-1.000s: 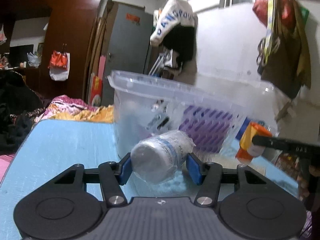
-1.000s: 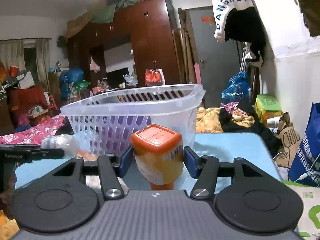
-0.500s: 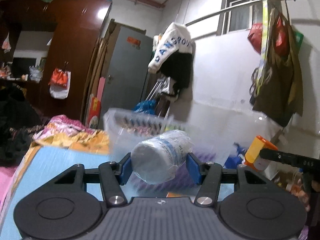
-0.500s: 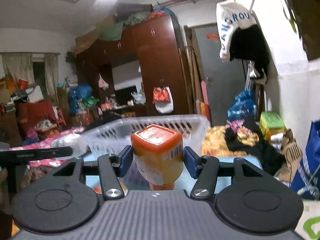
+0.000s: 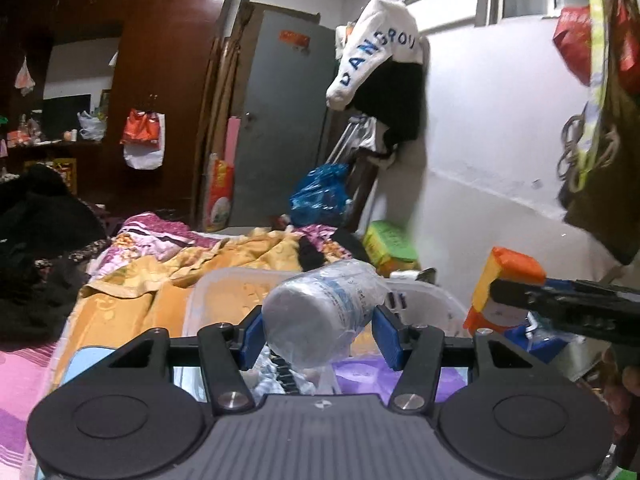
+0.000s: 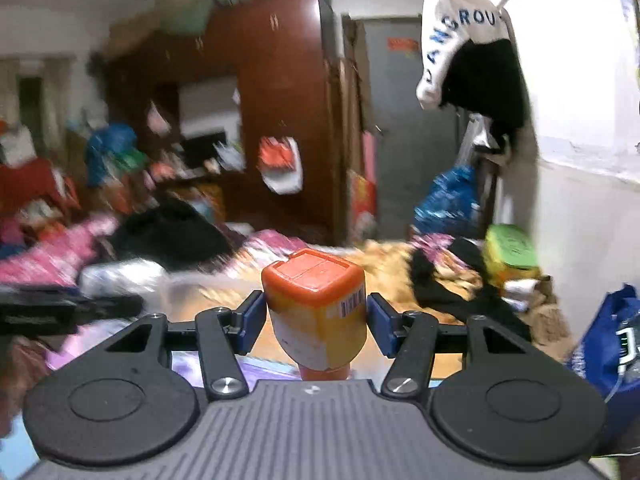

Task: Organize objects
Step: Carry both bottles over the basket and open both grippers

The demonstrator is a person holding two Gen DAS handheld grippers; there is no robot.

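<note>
My left gripper (image 5: 318,330) is shut on a clear plastic-wrapped bottle (image 5: 320,312) with a white and blue label, held tilted over the clear plastic basket (image 5: 224,280). My right gripper (image 6: 316,318) is shut on an orange-capped yellow bottle (image 6: 316,312), held cap end forward. That bottle also shows at the right of the left wrist view (image 5: 502,288), beside the basket. The wrapped bottle shows blurred at the left of the right wrist view (image 6: 120,276).
A purple base and small items lie inside the basket (image 5: 360,376). Beyond it are a bed with yellow and pink bedding (image 5: 180,264), a green box (image 5: 388,240), a blue bag (image 6: 600,344) and a white wall with hanging clothes (image 5: 380,52).
Both grippers have risen with their bottles. The basket, earlier level with the left gripper, now lies below and just ahead of it. Both stay shut on their bottles.
</note>
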